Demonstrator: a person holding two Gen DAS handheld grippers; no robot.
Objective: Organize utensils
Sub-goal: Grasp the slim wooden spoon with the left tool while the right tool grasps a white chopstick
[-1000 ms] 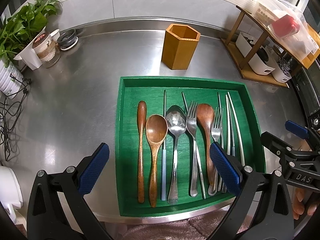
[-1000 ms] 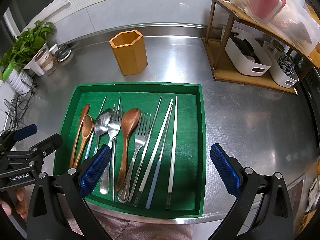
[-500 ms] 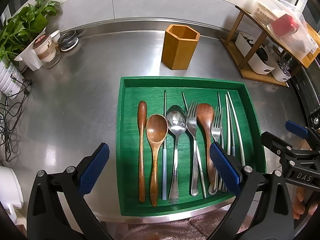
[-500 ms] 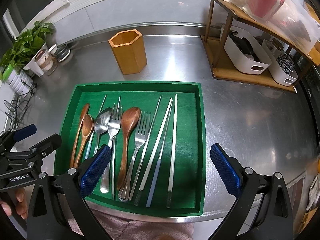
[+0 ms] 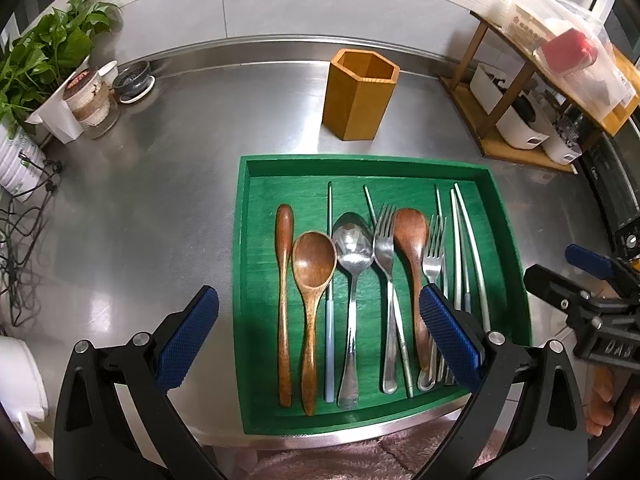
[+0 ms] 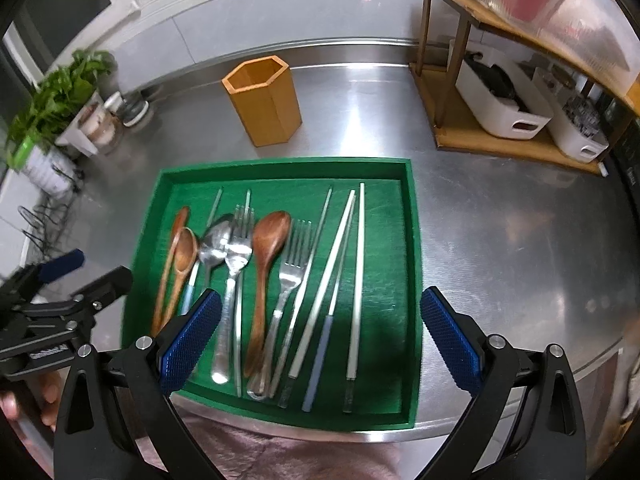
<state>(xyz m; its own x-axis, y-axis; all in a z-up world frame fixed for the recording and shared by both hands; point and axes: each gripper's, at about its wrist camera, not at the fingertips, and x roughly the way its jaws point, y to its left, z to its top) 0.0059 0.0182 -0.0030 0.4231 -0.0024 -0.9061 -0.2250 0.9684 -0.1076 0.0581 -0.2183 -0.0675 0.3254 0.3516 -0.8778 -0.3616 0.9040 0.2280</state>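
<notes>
A green tray (image 5: 256,168) (image 6: 412,216) lies on the steel counter and holds wooden spoons (image 5: 314,264), a metal spoon (image 5: 352,244), forks (image 5: 384,240) and chopsticks (image 6: 360,264). An empty wooden hexagonal holder (image 5: 360,96) (image 6: 262,100) stands upright behind the tray. My left gripper (image 5: 318,332) is open and empty above the tray's near left part. My right gripper (image 6: 320,336) is open and empty above the tray's near right part. Each gripper shows at the edge of the other's view.
A potted plant (image 5: 44,56), jars (image 5: 90,100) and cables (image 5: 24,232) sit at the far left. A wooden shelf (image 6: 492,136) with white bins (image 6: 500,100) stands at the right. The counter's front edge runs just below the tray.
The right wrist view has shifted slightly closer and is blurred by motion. The left gripper and the utensils have hardly moved.
</notes>
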